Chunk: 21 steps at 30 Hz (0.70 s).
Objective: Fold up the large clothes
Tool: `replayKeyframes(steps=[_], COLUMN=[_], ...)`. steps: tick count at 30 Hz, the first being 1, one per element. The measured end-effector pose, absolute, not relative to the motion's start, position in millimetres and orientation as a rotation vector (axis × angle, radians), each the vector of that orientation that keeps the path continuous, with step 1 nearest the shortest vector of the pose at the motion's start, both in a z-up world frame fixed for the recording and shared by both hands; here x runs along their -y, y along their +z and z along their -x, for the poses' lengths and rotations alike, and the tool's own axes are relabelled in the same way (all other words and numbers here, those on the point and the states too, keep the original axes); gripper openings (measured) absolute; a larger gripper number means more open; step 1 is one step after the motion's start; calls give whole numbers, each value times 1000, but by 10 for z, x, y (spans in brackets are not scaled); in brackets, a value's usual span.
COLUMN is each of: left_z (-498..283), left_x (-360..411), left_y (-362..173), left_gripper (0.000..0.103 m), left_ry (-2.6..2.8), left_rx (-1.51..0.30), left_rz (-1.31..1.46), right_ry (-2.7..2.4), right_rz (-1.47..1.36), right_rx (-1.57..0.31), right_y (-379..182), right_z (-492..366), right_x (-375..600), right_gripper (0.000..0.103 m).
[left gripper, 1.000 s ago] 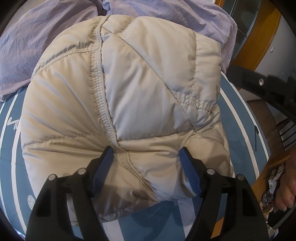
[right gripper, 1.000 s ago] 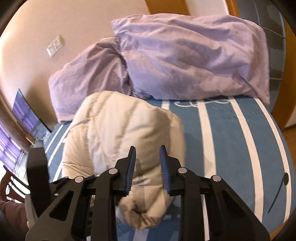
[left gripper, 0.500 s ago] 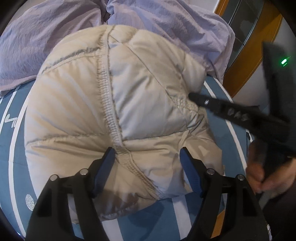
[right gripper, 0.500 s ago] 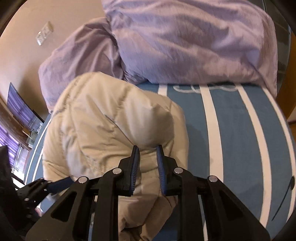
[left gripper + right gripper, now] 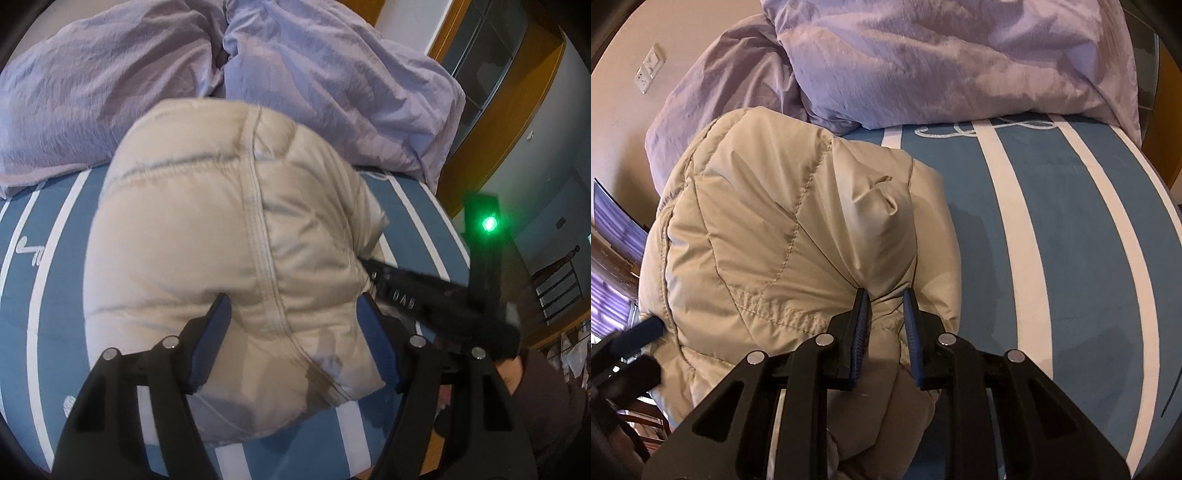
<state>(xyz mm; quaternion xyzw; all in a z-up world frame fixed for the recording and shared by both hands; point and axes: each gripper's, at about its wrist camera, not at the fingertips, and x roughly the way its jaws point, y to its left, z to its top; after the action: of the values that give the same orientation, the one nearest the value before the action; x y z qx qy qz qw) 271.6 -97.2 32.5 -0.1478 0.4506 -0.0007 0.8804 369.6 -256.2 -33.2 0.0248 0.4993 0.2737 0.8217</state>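
Observation:
A beige quilted puffer jacket lies bundled in a thick mound on the blue and white striped bed. My left gripper is open, its blue pads straddling the near edge of the mound. My right gripper is shut on a fold of the jacket, the fabric bunched between its blue pads. The right gripper also shows in the left wrist view, pushed into the jacket's right side.
Two lilac pillows lie at the head of the bed, right behind the jacket; they also show in the right wrist view. The striped bedspread stretches to the right. A wooden frame stands on the far right.
My right gripper moved in from above the bed and closed on a fold at the jacket's right side. The left gripper stayed open at the near edge while the mound shifted slightly.

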Motion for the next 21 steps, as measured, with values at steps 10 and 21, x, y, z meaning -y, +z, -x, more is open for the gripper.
replayKeyframes(steps=[10,21], left_z=[-2950,-3312], left_x=[789,318], left_y=[510,527], left_gripper=[71,71], left_ry=[53,182], left_rx=[-901,-877], left_rz=[248,199], right_ry=[545,516], right_rz=[-62,-67], right_rx=[-1052,-1045], right_y=[-366,-372], right_z=[-3667,-3654], right_x=[2538,2521], right_gripper=[21,21])
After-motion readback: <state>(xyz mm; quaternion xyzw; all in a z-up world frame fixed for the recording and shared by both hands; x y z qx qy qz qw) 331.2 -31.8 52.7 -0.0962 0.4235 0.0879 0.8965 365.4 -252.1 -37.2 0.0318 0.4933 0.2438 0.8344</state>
